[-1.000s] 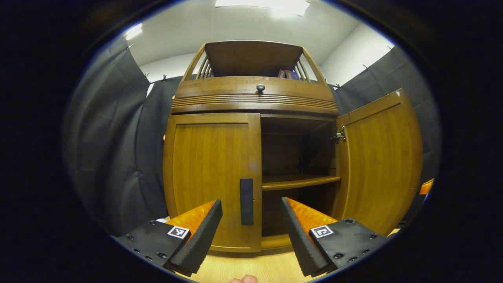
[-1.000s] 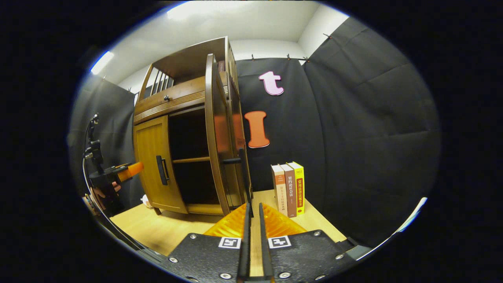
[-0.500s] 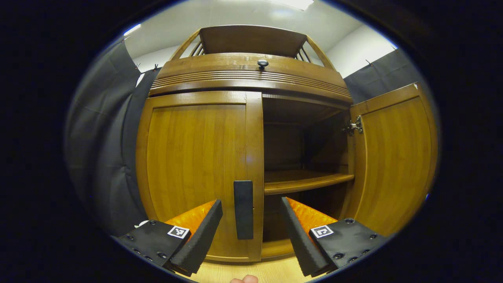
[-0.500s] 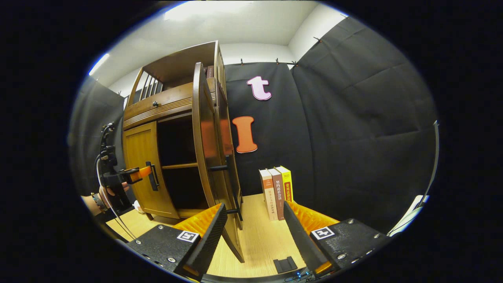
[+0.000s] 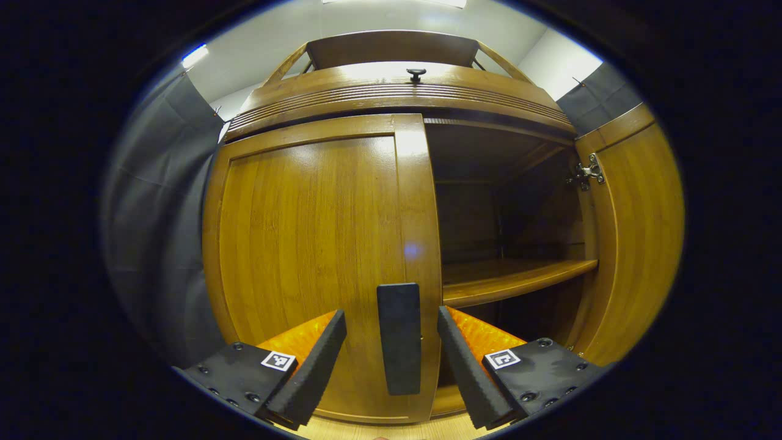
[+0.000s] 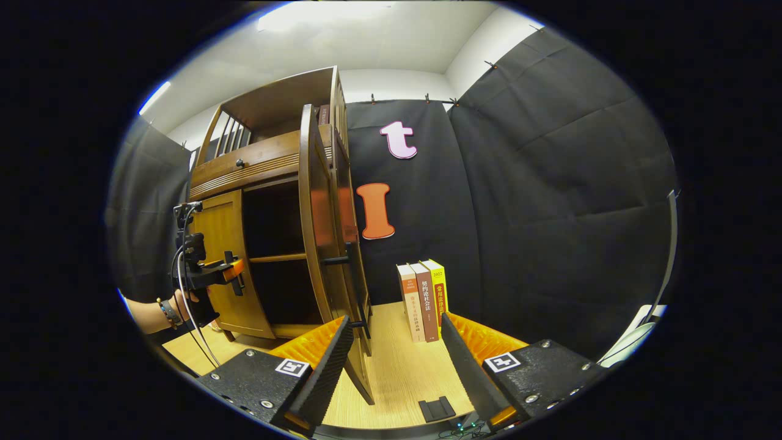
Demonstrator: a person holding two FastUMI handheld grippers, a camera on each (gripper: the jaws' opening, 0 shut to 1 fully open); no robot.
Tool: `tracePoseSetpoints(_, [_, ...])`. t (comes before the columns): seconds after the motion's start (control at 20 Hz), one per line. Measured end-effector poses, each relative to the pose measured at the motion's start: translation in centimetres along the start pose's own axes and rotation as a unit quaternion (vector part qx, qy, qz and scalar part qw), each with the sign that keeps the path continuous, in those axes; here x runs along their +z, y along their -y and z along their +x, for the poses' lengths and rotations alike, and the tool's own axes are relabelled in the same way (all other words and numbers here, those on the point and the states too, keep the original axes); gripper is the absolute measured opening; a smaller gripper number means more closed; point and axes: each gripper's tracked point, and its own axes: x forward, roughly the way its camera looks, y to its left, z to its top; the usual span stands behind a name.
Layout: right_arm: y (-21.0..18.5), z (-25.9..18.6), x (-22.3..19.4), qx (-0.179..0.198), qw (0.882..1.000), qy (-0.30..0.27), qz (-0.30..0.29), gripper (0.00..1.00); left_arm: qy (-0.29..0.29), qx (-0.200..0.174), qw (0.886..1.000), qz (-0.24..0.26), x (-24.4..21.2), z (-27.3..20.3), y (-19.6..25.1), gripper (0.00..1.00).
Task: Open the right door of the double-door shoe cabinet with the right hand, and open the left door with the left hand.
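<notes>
Looking along the left gripper in the left gripper view, the black handle of the left door stands right between the two wide-open fingers, straight ahead and very close. The handle is long up and down, so the fingers sit one on each side of it, ready to close. I can't tell if they touch it yet. The left door is shut, and the right door hangs open with the shelf showing. The handle looks bigger and closer than a second ago, so this gripper has moved in. In the right gripper view, the right gripper is wide open and holds nothing, near the right door's bottom edge. A second ago its fingers were pressed together; now they are apart. Far off, the left gripper is at the left door's handle, so the left hand is the nearer one.
</notes>
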Motion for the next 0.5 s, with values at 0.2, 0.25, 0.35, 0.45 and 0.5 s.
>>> tracePoseSetpoints(0.2, [0.31,0.34,-0.32,-0.001,1.000,-0.008,0.005,0.89,-0.005,-0.016,1.000,-0.007,-0.56,0.27,0.69,0.60])
tracePoseSetpoints(0.25, [0.28,0.33,-0.27,-0.001,1.000,-0.009,0.006,0.89,-0.006,-0.011,1.000,-0.006,-0.61,0.31,0.71,0.52])
tracePoseSetpoints(0.35, [0.05,0.44,-0.10,0.001,1.000,-0.007,0.005,0.89,-0.011,-0.002,1.000,0.008,-0.62,0.20,0.47,0.36])
tracePoseSetpoints(0.45, [-0.20,0.44,-0.13,0.004,1.000,-0.006,0.002,0.89,-0.012,-0.002,1.000,-0.001,-0.53,0.23,0.42,0.35])
tracePoseSetpoints(0.5, [-0.30,0.44,-0.24,0.005,1.000,-0.007,0.002,0.90,-0.018,-0.003,1.000,-0.003,-0.71,0.34,0.58,0.34])
